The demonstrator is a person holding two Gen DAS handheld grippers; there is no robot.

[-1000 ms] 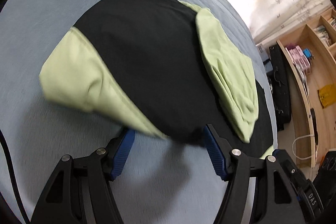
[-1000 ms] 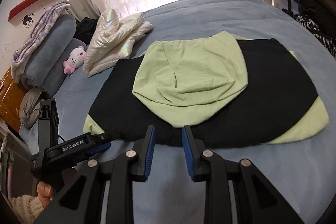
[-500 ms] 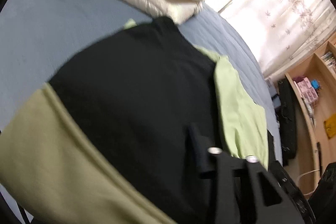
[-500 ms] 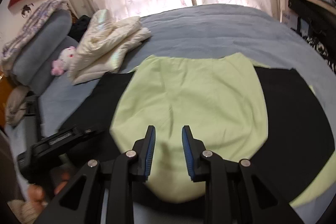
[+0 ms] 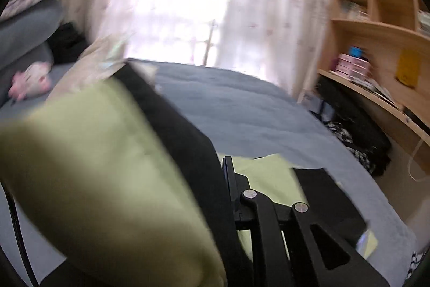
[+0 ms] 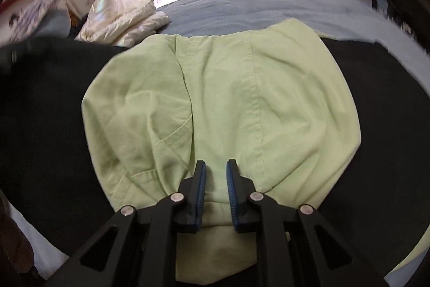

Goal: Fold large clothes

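We are working over the blue bed, where the black-and-green hoodie is lying spread. A second ago it lay flat; now our left gripper is clamped tight on its edge, lifting a green sleeve and black cloth up before the blurred camera. Our right gripper has come down onto the green hood, its jaws narrowing, a small gap between them, pads not visibly pinching fabric.
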